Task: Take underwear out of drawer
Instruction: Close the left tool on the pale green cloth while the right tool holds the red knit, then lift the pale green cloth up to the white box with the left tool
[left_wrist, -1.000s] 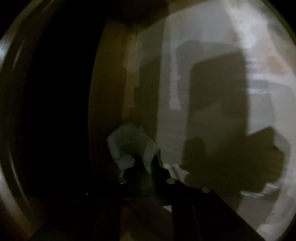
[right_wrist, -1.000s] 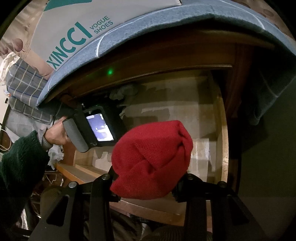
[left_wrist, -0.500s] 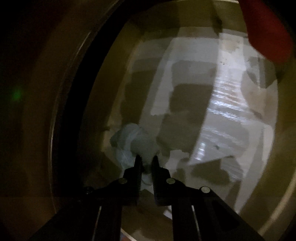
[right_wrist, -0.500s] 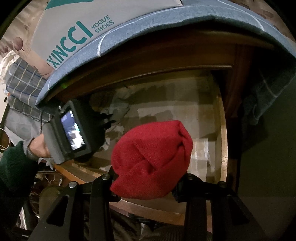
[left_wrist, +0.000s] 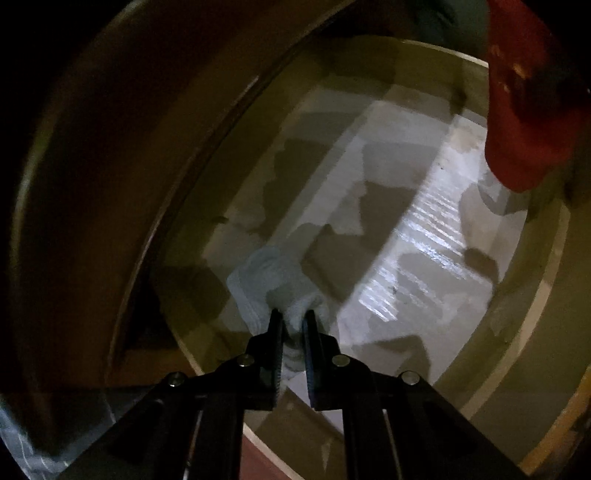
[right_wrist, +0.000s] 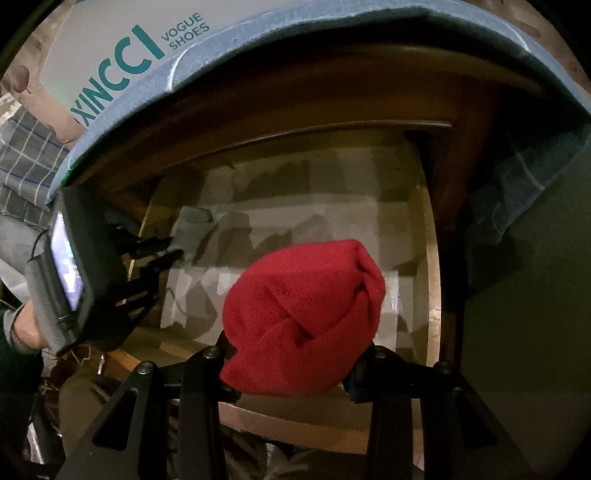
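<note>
We had the pale grey-white, soft crumpled cotton underwear (left_wrist: 269, 280) pinched in the nearly closed left gripper (left_wrist: 292, 325), above the wooden drawer (right_wrist: 432, 258) and its paper-lined floor, apparently for lifting clear. Our right gripper (right_wrist: 291, 369), partly open, clamped a bundled red knit garment (right_wrist: 303, 317) beside it.

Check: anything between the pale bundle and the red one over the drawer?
Nothing; right-wrist view shows only bare papered drawer floor between pale cloth bundle and red knit bundle.
</note>
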